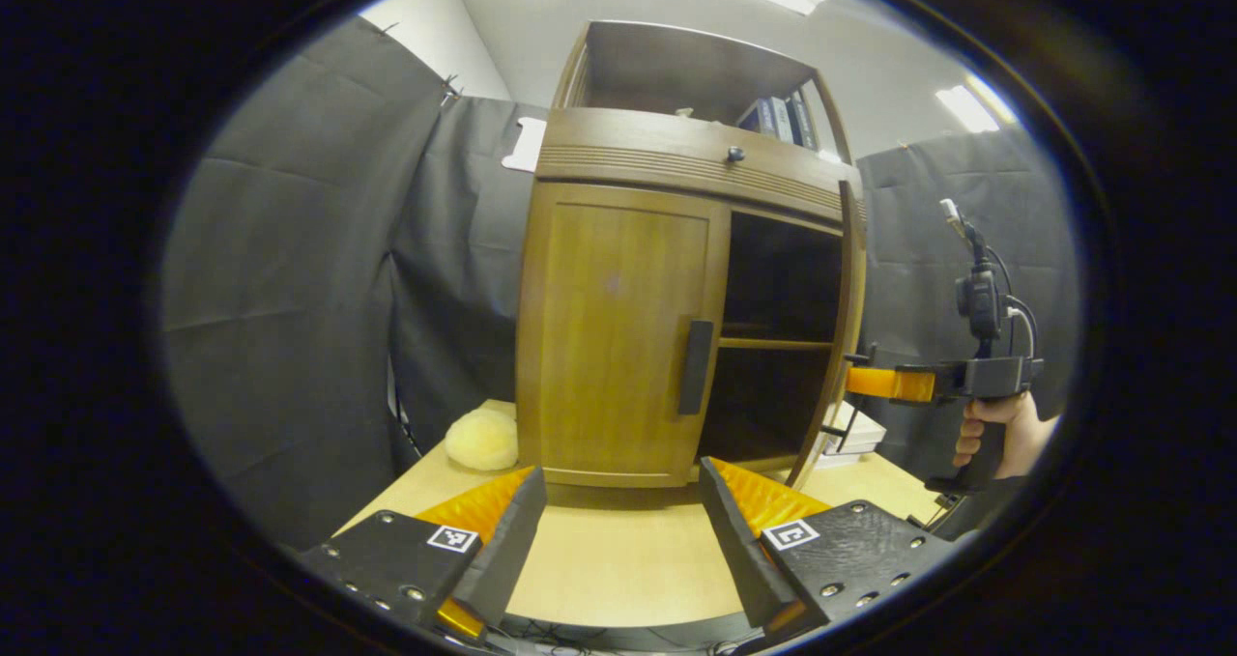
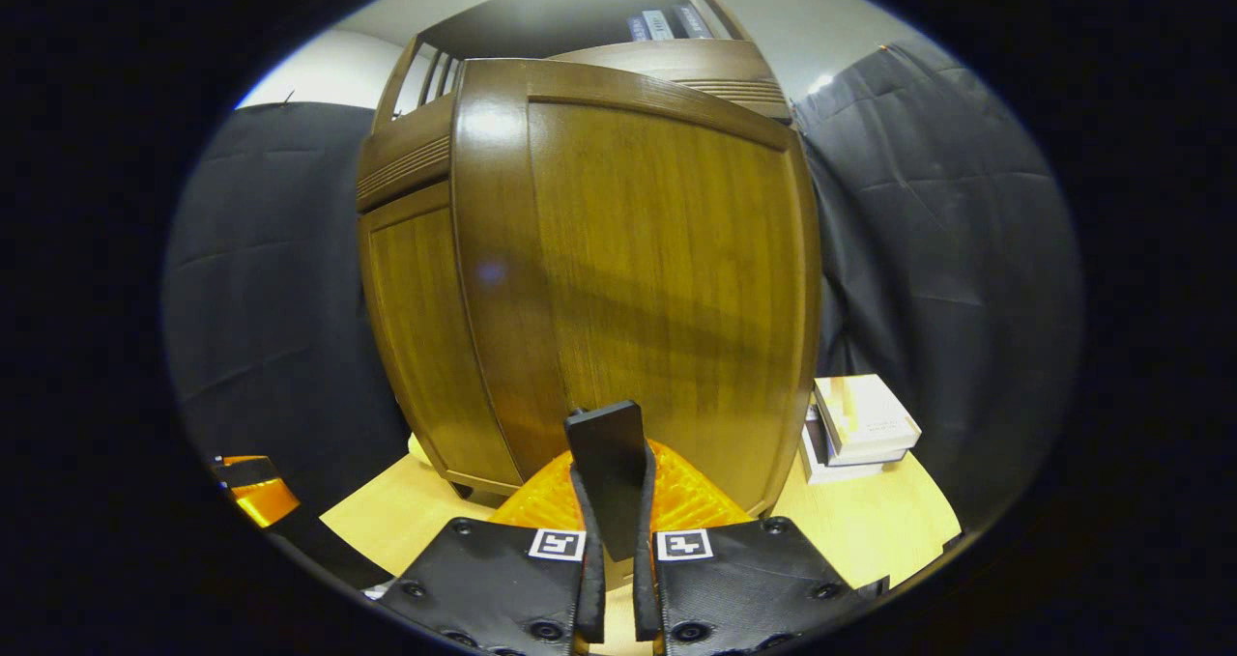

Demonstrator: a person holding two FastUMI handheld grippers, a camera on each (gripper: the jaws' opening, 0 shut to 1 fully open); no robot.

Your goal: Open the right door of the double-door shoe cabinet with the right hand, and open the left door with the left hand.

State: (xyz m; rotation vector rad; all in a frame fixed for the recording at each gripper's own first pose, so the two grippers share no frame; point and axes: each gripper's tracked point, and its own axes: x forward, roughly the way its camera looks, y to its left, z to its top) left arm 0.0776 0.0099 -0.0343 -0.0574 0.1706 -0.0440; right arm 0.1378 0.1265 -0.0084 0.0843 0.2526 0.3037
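Observation:
The wooden shoe cabinet (image 1: 676, 168) stands on a light table. Its left door (image 1: 618, 328) is closed, with a dark vertical handle (image 1: 696, 367) at its inner edge. My left gripper (image 1: 618, 530) hangs open in front of that door, short of it, holding nothing. The right door (image 1: 843, 347) stands swung out, edge-on here, baring dark shelves (image 1: 778, 342). A hand holds my right gripper (image 1: 894, 384) against that door's outer side. In the right gripper view the open right door (image 2: 667, 279) faces me, and my right gripper (image 2: 615, 482) is shut on its dark handle (image 2: 604, 434).
A pale yellow fluffy ball (image 1: 481, 439) lies on the table (image 1: 618, 559) left of the cabinet. A stack of books (image 2: 860, 424) sits to the cabinet's right. A drawer with a small knob (image 1: 735, 154) runs above the doors, under an open shelf with books (image 1: 778, 115).

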